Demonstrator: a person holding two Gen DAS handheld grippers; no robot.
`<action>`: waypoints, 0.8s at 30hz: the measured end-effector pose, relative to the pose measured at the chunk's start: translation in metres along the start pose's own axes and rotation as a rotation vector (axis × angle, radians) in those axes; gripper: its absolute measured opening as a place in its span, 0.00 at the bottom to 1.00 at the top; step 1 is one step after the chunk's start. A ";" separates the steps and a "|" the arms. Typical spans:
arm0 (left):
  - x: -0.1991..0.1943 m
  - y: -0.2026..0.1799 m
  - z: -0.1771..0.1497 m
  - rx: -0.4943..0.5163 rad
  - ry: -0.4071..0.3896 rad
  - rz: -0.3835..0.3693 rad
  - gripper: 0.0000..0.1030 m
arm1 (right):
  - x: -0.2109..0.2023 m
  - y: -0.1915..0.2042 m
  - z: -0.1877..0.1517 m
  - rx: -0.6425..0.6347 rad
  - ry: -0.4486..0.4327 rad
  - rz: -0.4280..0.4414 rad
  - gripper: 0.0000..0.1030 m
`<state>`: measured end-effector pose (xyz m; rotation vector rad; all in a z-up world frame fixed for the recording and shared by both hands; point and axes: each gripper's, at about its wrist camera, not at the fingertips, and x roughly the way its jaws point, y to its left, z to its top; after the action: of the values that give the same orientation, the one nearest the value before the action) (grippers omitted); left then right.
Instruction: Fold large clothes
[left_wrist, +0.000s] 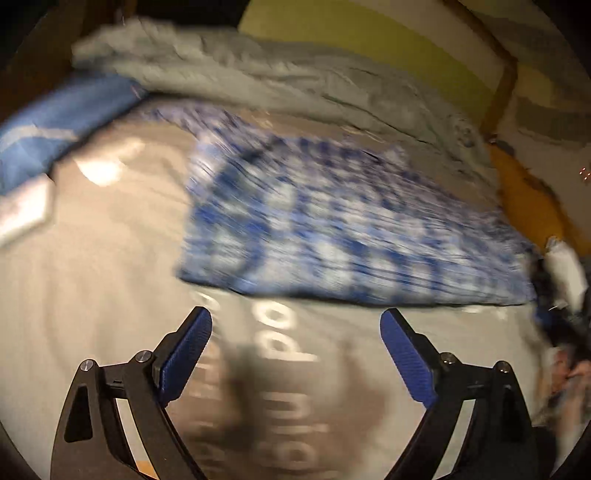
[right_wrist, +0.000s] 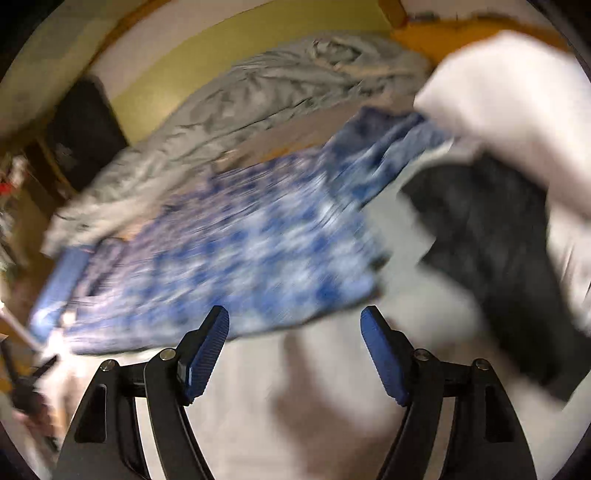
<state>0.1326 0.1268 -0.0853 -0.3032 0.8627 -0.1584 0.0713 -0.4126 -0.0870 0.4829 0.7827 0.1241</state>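
Observation:
A blue-and-white checked garment lies folded flat on a grey bedsheet printed with pale letters. Both views are blurred by motion. My left gripper is open just in front of the garment's near edge, nothing between its blue pads. In the right wrist view the same checked garment stretches across the bed. My right gripper is open at that near edge, its blue pads apart and clear of the cloth.
A crumpled grey duvet lies behind the garment. A blue cloth sits at the far left. A white pillow and a dark garment lie on the right. A yellow-green wall backs the bed.

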 end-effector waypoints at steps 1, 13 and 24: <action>0.008 0.003 0.002 -0.039 0.026 -0.024 0.89 | 0.004 0.001 -0.004 0.005 0.013 0.019 0.73; 0.055 0.037 0.018 -0.323 -0.103 0.014 0.52 | 0.052 0.007 0.010 0.062 -0.057 -0.065 0.73; -0.003 0.021 0.002 -0.225 -0.237 0.100 0.06 | 0.022 0.021 0.019 -0.036 -0.135 -0.206 0.06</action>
<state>0.1324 0.1473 -0.0889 -0.4780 0.6589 0.0683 0.1014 -0.3950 -0.0801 0.3700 0.6920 -0.0850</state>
